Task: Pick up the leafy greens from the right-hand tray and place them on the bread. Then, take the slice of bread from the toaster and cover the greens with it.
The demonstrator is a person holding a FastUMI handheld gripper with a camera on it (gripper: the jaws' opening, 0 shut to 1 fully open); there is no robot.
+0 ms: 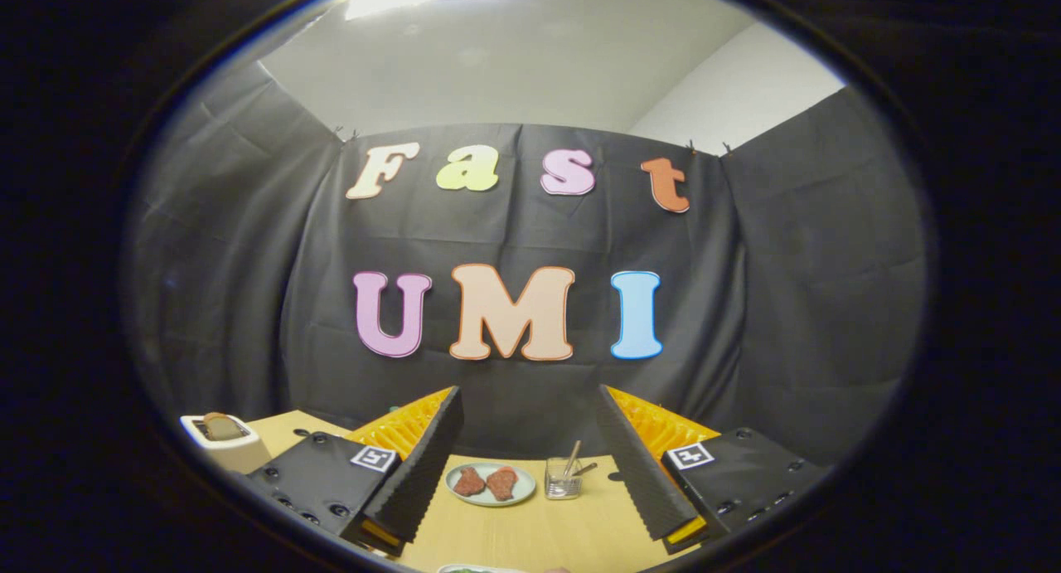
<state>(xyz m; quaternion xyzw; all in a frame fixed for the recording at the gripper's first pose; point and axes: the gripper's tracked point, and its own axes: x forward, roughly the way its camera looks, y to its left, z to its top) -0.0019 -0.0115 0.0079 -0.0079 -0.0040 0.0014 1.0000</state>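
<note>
My gripper [524, 407] is open, its two fingers spread wide above the wooden table with nothing between them. A white toaster [225, 442] stands off to the left, beyond the left finger, with a brown slice of bread [221, 426] sticking up from its slot. Close below the fingers, the rim of a tray or plate [481, 568] with a hint of leafy greens [472, 570] peeks in; most of it is hidden.
Between the fingers and farther back, a pale plate [491, 483] holds two reddish-brown meat pieces. To its right stands a small clear glass container [563, 478] with utensils in it. The wooden table [530, 531] runs back to the black cloth wall.
</note>
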